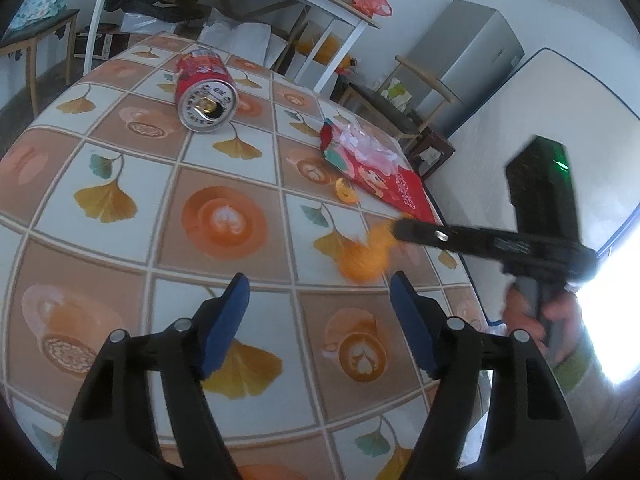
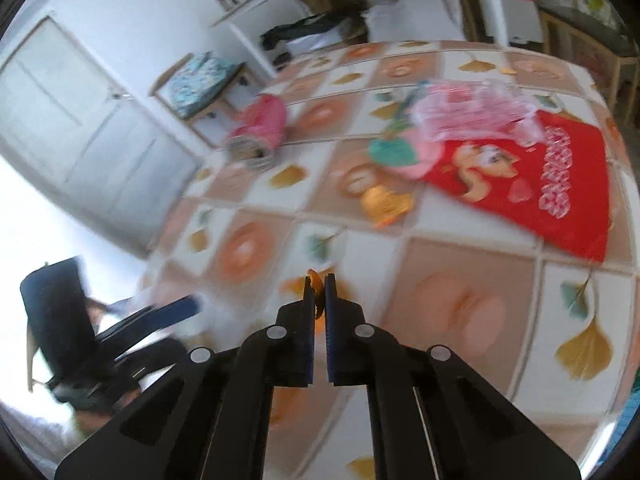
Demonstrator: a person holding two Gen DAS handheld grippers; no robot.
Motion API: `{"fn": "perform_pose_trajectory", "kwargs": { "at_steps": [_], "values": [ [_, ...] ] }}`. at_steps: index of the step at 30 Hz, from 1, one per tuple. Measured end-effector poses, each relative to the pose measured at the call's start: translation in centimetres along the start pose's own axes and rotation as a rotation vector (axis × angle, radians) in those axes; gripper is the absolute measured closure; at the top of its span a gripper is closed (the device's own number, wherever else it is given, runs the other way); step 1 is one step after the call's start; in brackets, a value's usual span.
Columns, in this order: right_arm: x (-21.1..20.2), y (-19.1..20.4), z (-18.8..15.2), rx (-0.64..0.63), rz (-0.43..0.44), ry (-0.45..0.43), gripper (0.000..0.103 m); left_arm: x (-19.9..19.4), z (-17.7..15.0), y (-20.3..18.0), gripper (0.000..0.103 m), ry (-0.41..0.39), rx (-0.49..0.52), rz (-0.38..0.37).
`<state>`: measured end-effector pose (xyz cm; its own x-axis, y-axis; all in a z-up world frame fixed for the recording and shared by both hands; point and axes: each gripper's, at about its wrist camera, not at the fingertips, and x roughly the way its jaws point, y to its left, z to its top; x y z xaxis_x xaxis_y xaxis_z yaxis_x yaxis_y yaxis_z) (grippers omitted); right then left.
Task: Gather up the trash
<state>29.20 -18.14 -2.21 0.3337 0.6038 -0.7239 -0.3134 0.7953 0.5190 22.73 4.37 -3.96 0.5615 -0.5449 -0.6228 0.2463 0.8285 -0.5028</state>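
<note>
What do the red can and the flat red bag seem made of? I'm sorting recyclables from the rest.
Red can: likely aluminium; its end is bare, shiny silver with a pull-tab opening, and its side carries glossy red print.
Flat red bag: probably thin plastic film; it lies limp, glossy and printed. Coated paper can't be excluded.

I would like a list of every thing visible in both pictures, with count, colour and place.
can: one, red, lying on its side at the far part of the table
bag: one, red with cartoon print, flat near the table's right edge
clear wrapper: one, pinkish, on the bag's far end
peel: one loose orange piece, beside the bag
held peel: one, orange, in the right gripper
table: one, tiled cloth with coffee cups and leaves
left gripper: open, nothing between
right gripper: shut on the held peel
hand: one, holding the right gripper
</note>
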Motion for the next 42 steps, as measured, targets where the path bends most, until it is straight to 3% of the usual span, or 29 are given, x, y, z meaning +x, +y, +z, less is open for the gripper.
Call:
{"fn": "perform_pose_trajectory", "kwargs": {
  "at_steps": [4,6,8,10,15,18,20,25,26,29,37,42],
  "values": [
    [0.0,1.3,-1.2,-0.008,0.075,0.065,0.097,-0.7,0.0,1.2,0.037,-0.008,-0.025,0.002],
    [0.4,1.4,-1.3,-0.033,0.036,0.089,0.083,-0.8,0.0,1.6,0.037,-0.003,-0.039,0.007],
    [0.2,1.0,-0.7,-0.020,0.014,0.047,0.050,-0.8,-0.1,1.9,0.037,0.000,-0.047,0.010],
    [0.0,0.6,0.2,-0.029,-0.017,-0.001,0.049,-0.9,-0.2,1.8,0.037,0.001,-0.038,0.015],
    [2.0,0.0,3.1,-0.123,-0.270,-0.064,0.049,-0.6,-0.4,1.4,0.037,0.013,-0.014,0.037],
    [4.7,0.3,4.3,-0.226,-0.375,-0.042,0.050,-0.6,-0.5,1.4,0.036,0.020,-0.008,0.042],
    [6.0,0.2,4.5,-0.264,-0.411,-0.017,0.057,-0.5,-0.5,1.5,0.036,0.022,-0.008,0.045],
    [6.9,-0.6,4.5,-0.276,-0.436,-0.007,0.083,-0.6,-0.6,1.7,0.036,0.025,-0.009,0.048],
    [6.7,-0.9,4.6,-0.264,-0.421,-0.008,0.091,-0.5,-0.6,1.7,0.036,0.027,-0.008,0.048],
    [6.1,-1.8,4.7,-0.218,-0.373,-0.019,0.100,-0.4,-0.6,1.7,0.036,0.033,-0.009,0.048],
    [3.6,-0.9,3.5,-0.200,-0.308,-0.070,0.101,-0.4,-0.6,1.5,0.036,0.035,-0.006,0.050],
    [1.9,0.4,2.8,-0.250,-0.318,-0.090,0.101,-0.6,-0.8,1.4,0.036,0.038,-0.010,0.053]
  ]
}}
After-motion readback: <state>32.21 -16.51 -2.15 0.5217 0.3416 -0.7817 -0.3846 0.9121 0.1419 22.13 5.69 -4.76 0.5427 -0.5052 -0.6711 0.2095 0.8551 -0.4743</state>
